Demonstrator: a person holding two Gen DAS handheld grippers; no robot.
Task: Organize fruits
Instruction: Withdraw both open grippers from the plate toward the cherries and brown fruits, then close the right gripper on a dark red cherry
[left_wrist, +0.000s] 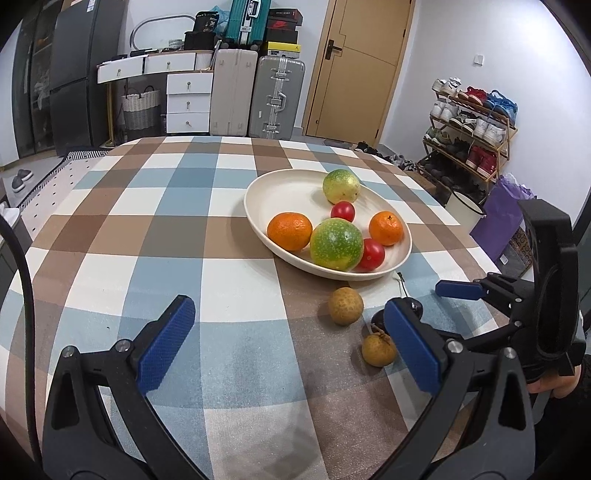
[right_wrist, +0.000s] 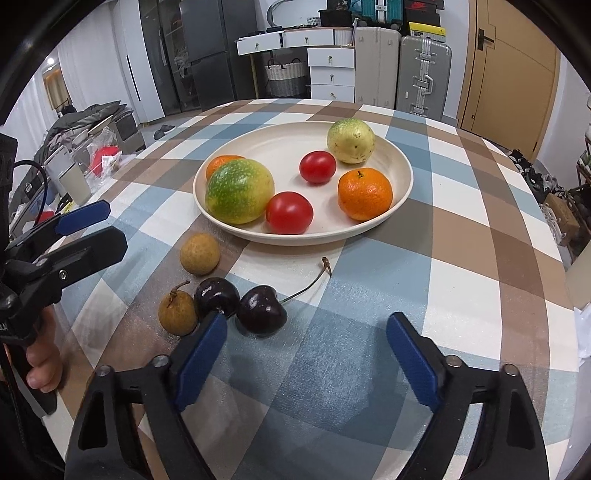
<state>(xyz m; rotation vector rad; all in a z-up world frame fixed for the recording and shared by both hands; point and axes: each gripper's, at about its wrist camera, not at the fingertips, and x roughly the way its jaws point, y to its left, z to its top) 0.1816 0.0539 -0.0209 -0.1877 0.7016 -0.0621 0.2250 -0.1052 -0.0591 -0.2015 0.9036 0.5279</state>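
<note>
Cherries (right_wrist: 261, 310) lay loose near the plate (right_wrist: 404, 184); right gripper (right_wrist: 306, 354), fingers spread and holding nothing, needed to shift left to straddle the nearer one, left gripper (left_wrist: 291, 339) likewise released.

On the plate (right_wrist: 402, 184) I count two green-yellow round fruits (right_wrist: 239, 191), two oranges (right_wrist: 365, 194) and two red tomatoes (right_wrist: 289, 213). On the checked cloth (right_wrist: 461, 258) lie two brown longans (right_wrist: 200, 254) and two dark cherries (right_wrist: 261, 310). Only one loose stem (right_wrist: 314, 282) shows; the second cherry's stem is perhaps hidden.
</note>
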